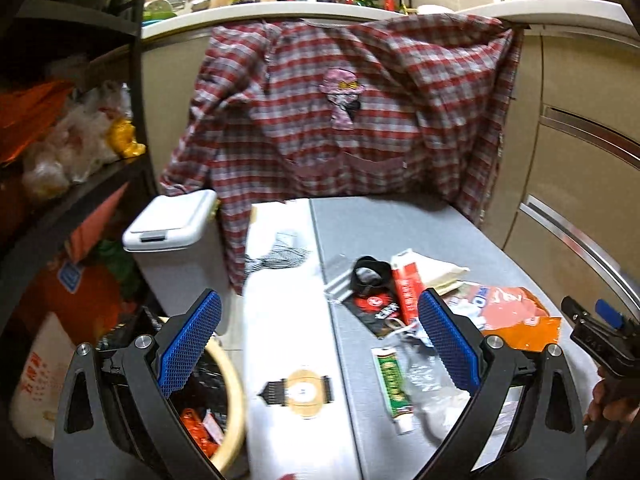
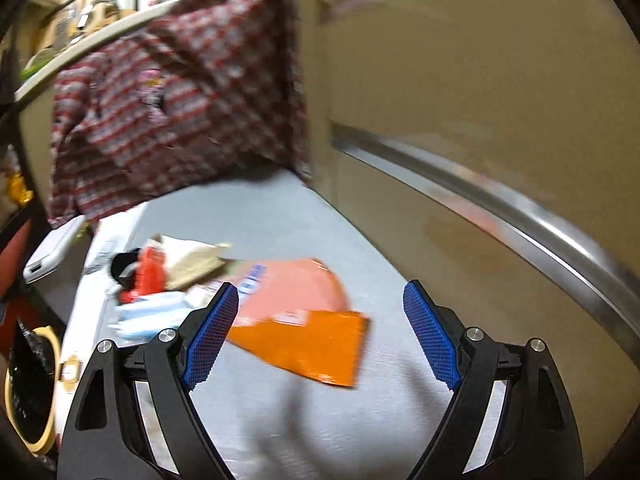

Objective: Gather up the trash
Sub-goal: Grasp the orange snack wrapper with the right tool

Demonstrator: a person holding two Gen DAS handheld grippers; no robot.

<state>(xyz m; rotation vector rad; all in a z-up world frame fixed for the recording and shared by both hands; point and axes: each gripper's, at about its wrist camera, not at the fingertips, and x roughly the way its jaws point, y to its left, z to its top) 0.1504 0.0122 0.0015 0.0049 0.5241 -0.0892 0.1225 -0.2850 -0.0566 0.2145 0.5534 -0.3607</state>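
Trash lies in a heap on the grey table [image 1: 420, 224]: an orange packet [image 1: 516, 316], a red-and-white carton [image 1: 406, 284], a black wrapper [image 1: 374, 308], a green tube [image 1: 394, 384] and clear plastic [image 1: 432, 384]. My left gripper [image 1: 320, 344] stands open above the table's left edge, nothing between its pads. A round bin with a black liner [image 1: 216, 400] sits below its left finger. In the right wrist view my right gripper [image 2: 320, 332] is open over the table, the orange packet [image 2: 304, 328] lying just beyond its left pad. The right gripper's tip [image 1: 592, 328] shows at the far right.
A red checked shirt [image 1: 344, 112] hangs from the counter behind the table. A white lidded bin [image 1: 176, 232] stands left of the table. Shelves with bags [image 1: 60, 140] fill the left. Beige cabinet drawers with metal handles [image 2: 480, 200] run along the right.
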